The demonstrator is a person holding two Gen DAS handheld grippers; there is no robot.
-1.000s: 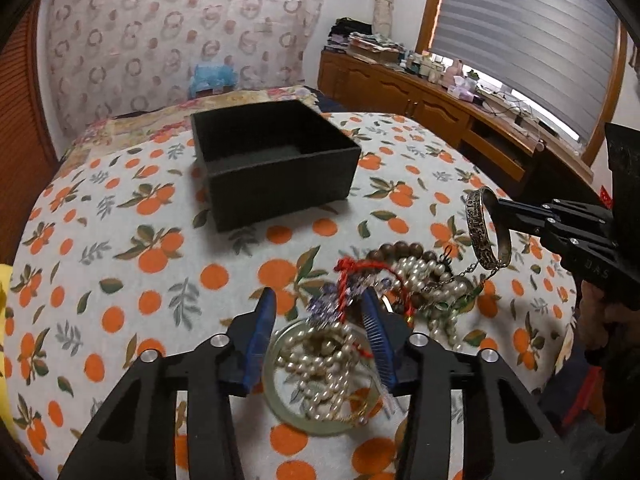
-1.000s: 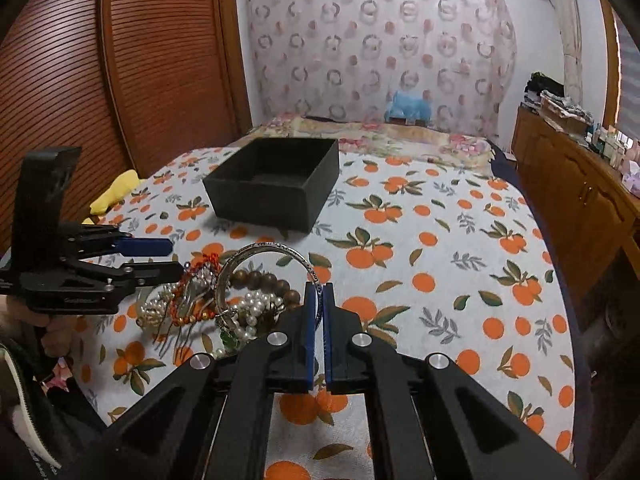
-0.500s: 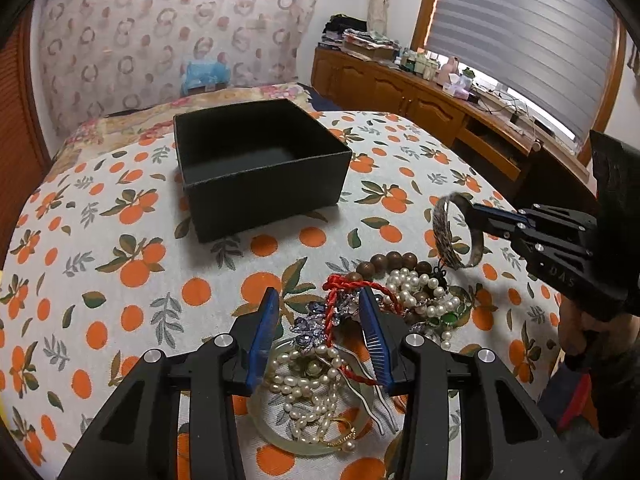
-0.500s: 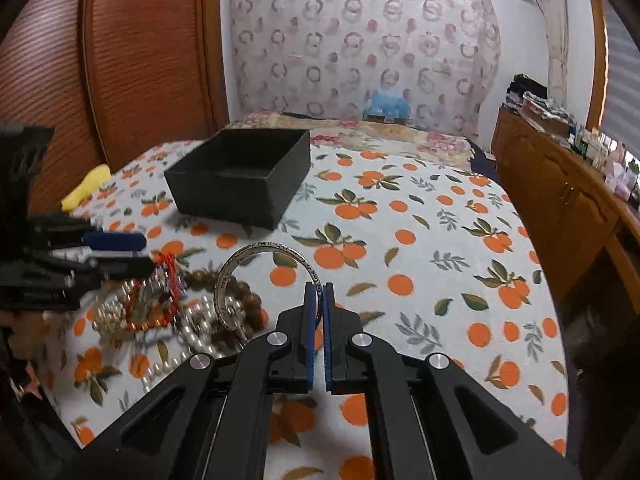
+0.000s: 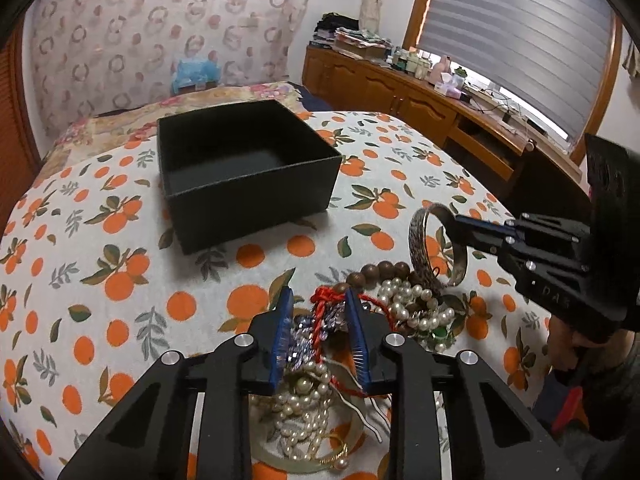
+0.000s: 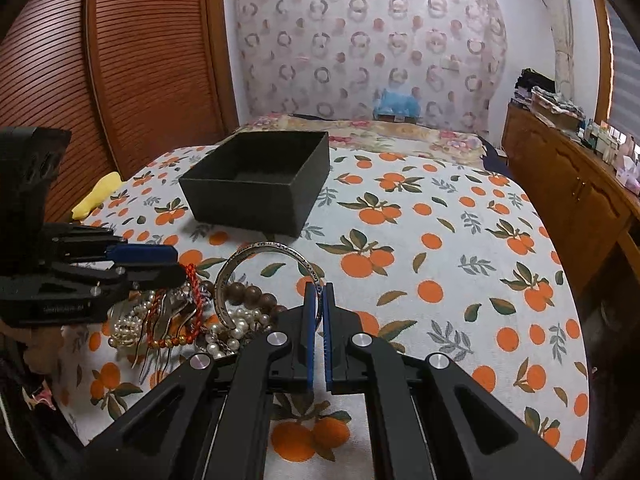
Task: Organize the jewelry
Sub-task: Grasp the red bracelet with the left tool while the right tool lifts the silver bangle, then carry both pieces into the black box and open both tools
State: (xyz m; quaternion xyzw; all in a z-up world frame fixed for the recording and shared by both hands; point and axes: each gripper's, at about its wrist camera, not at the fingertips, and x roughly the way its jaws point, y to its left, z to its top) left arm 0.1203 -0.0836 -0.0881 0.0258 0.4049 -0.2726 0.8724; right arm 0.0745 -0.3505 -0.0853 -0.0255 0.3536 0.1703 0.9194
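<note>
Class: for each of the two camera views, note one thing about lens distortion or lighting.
Left wrist view: fisheye bends the bedspread into a dome, corners vignette black, daylight glows through the window blind. Right wrist view: the wooden wardrobe door bows in a curve; the black box looks evenly lit with no glare.

Left gripper is low and tipped forward with its blue-padded fingers spread partway, while the right gripper comes in from the right side, level, its two fingers pinched nearly together, and a bit of the person's hand shows behind it.
</note>
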